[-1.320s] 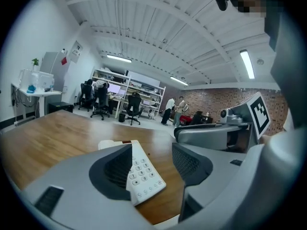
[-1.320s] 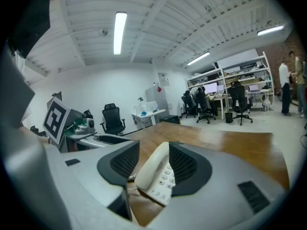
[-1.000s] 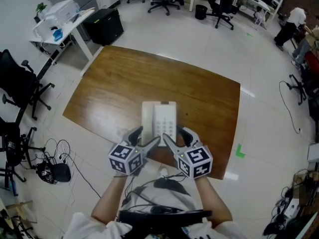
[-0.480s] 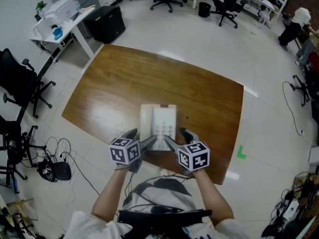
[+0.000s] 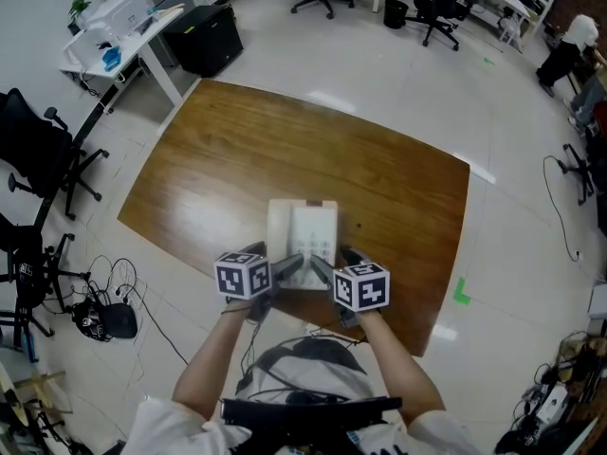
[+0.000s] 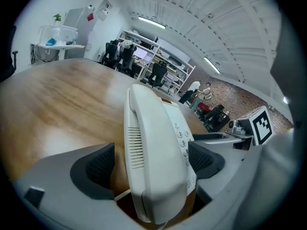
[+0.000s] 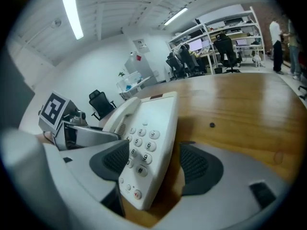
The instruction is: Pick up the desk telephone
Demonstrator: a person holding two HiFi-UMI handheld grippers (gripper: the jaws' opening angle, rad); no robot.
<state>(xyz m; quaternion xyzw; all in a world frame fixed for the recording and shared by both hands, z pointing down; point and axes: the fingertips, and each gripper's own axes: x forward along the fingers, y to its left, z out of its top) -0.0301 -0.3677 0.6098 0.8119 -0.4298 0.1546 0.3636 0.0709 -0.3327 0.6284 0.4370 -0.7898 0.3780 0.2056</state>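
A white desk telephone (image 5: 305, 237) lies flat on the brown wooden table (image 5: 237, 159) near its front edge, handset on its left side, keypad on the right. My left gripper (image 5: 277, 260) straddles the handset (image 6: 148, 143) at the phone's near end. Its jaws are opening, and bare wood shows between the left pad (image 6: 98, 166) and the handset. My right gripper (image 5: 332, 259) straddles the keypad half (image 7: 146, 138). Its jaws are opening too, with a gap of wood beside the right pad (image 7: 197, 167). Neither gripper presses on the phone.
A small dark hole (image 5: 358, 224) marks the table right of the phone. Office chairs (image 5: 38, 159) stand left of the table, above a tangle of cables (image 5: 100, 316) on the floor. A white desk (image 5: 119, 41) and a black cabinet (image 5: 211, 38) stand at the back left.
Both grippers have sunk towards the table and spread their jaws, which now stand on either side of the phone's near end. The phone has not moved.
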